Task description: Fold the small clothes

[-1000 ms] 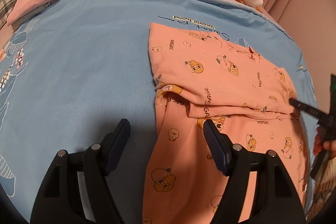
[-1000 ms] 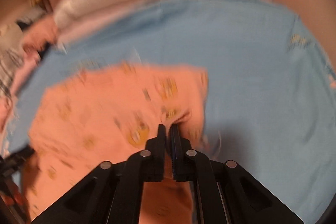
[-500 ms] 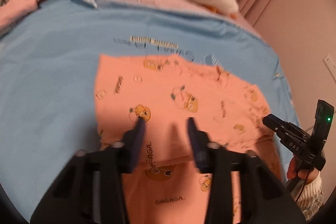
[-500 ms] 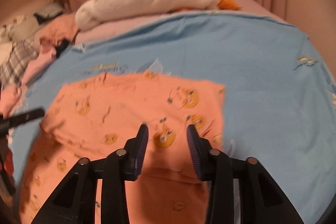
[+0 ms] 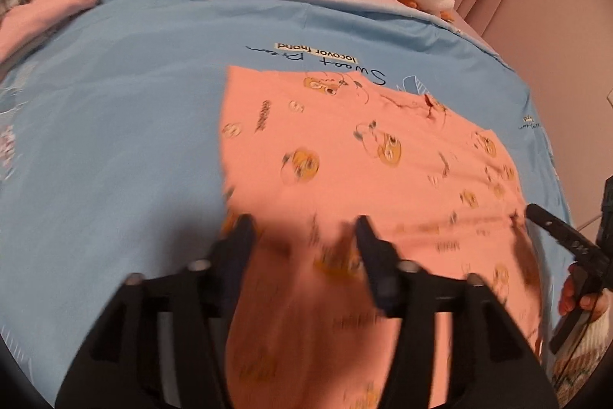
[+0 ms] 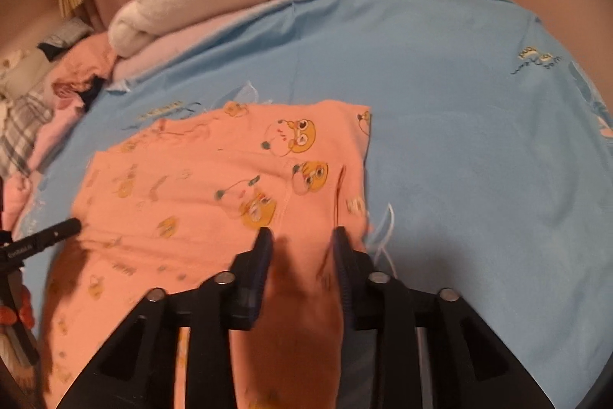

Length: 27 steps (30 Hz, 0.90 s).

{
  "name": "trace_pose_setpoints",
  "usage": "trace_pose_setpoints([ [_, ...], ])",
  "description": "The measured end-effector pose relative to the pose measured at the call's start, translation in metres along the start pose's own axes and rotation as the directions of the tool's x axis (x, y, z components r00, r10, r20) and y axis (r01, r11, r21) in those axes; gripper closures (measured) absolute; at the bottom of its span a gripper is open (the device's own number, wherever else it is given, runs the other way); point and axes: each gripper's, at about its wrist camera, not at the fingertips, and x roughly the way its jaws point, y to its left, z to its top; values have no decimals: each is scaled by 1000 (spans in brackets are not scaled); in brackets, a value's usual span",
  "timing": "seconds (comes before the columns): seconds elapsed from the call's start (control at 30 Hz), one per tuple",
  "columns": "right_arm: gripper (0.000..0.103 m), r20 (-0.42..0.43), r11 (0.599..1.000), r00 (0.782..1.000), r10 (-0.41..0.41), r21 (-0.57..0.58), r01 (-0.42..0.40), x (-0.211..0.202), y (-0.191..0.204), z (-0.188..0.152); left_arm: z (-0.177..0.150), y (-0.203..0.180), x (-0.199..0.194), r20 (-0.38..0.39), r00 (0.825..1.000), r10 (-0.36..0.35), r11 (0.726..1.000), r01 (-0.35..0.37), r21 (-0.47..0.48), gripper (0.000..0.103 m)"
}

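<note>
Both my left gripper (image 5: 302,236) and right gripper (image 6: 302,242) are spread wide, holding nothing, above the orange clothes (image 6: 230,179) on the blue sheet (image 6: 459,140), so a bad grab might mess up my fold.

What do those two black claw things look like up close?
Each is matte black plastic: the left gripper and right gripper have angular, cut-out arms, silver round bolts and dark blue ribbed finger pads. One finger carries small white lettering.

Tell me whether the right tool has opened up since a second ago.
Yes. The right tool was shut on the orange garment; now its fingers stand apart above it, with the blue sheet unmoved beneath.
</note>
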Motion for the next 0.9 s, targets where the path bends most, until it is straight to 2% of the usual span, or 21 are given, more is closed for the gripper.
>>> trace_pose_setpoints([
  [0.03, 54, 4, 1000, 1000, 10, 8, -10, -7, -1, -3, -7, 1, -8, 7, 1000, 6, 1000, -6, 2, 37],
  [0.07, 51, 6, 1000, 1000, 17, 16, -17, -16, -3, -9, -15, 4, -16, 4, 1000, 1, 1000, -1, 3, 37],
  [0.23, 51, -22, 998, 999, 36, 61, -35, -46, -14, -37, -48, 21, -43, -35, 999, -10, 999, 8, -48, 37],
  [0.37, 51, -52, 997, 998, 37, 67, -34, -67, -23, -63, -80, 33, -61, -73, 995, -73, 990, 64, -126, 37],
  [0.43, 51, -75, 996, 996, 48, 84, -42, -72, -28, -74, -97, 39, -66, -81, 988, -134, 977, 118, -179, 37],
  [0.53, 51, -119, 985, 987, 110, 145, -92, -77, -41, -94, -116, 45, -76, -77, 962, -262, 936, 234, -261, 37],
  [0.57, 51, -130, 977, 981, 147, 176, -123, -78, -44, -101, -121, 46, -77, -78, 948, -310, 917, 276, -287, 37],
  [0.6, 51, -141, 965, 972, 189, 212, -157, -79, -48, -108, -128, 47, -77, -82, 926, -368, 890, 326, -319, 37],
  [0.63, 51, -152, 946, 958, 244, 254, -201, -78, -53, -116, -133, 48, -78, -86, 914, -398, 874, 348, -338, 37],
  [0.7, 51, -152, 920, 940, 307, 299, -253, -81, -58, -128, -140, 47, -81, -89, 904, -418, 861, 364, -356, 37],
  [0.83, 51, -157, 866, 892, 424, 359, -348, -87, -64, -147, -155, 44, -90, -77, 871, -485, 820, 423, -386, 37],
  [0.9, 51, -163, 848, 871, 464, 367, -383, -90, -62, -155, -160, 41, -92, -79, 861, -502, 813, 439, -384, 37],
])
